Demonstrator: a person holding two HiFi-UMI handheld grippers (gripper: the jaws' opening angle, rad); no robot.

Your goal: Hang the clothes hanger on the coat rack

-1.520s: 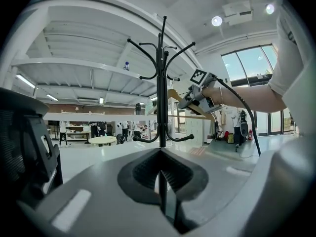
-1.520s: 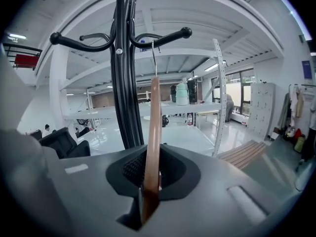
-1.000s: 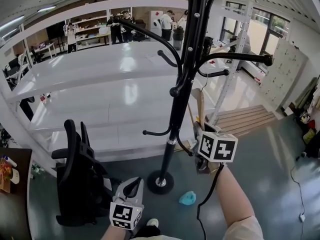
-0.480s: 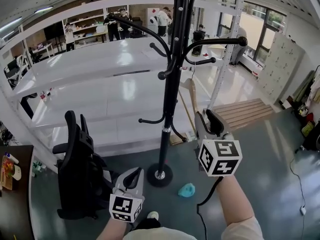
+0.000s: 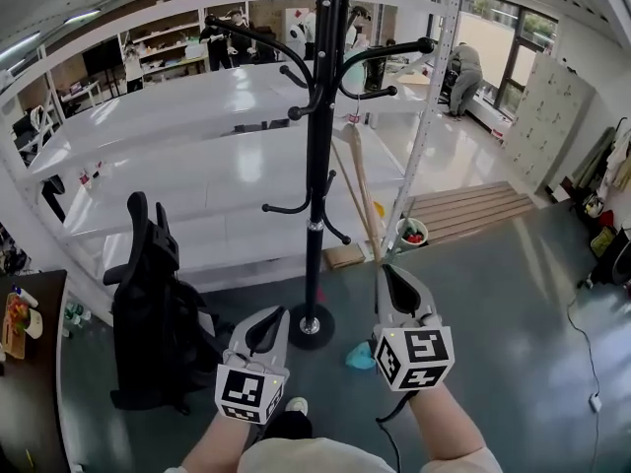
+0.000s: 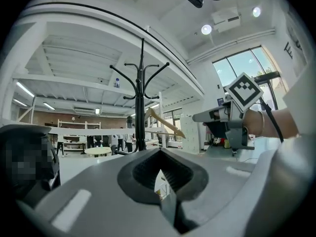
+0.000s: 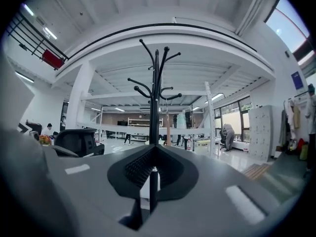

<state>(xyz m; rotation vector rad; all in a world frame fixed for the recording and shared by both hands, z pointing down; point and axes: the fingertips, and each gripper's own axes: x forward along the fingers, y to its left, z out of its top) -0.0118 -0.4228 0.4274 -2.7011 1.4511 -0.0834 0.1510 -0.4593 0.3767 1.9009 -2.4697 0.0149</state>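
Nearest, at 6 o'clock in head view: left gripper (image 5: 272,318), jaws pressed together, nothing pinched, aimed toward 12. Just at its 3 o'clock: right gripper (image 5: 394,276), jaws also pressed together, empty, held a bit higher in frame. Teal lump (image 5: 357,356) on grey floor, partly tucked behind right gripper's 8 o'clock side. Black office chair (image 5: 148,304) at 9 o'clock of left gripper, well apart from it.

Next out: black coat rack (image 5: 317,166), upright, with its round base on the floor at 12 o'clock of left gripper, between the two grippers' lines of aim. Wooden clothes hanger (image 5: 357,190) up on the coat rack's 3 o'clock side, near the mid-height hooks, well apart from both grippers. Which hook carries it is not clear. Same hanger seen just right of the pole in both gripper views.

Behind the rack: white shelving (image 5: 197,136) running 9 to 1 o'clock. Small bucket (image 5: 412,233) beside a shelving post, wooden pallet (image 5: 473,213) at 3 o'clock. Farthest: people standing at 11–12 o'clock, one person bent over at 1 o'clock.
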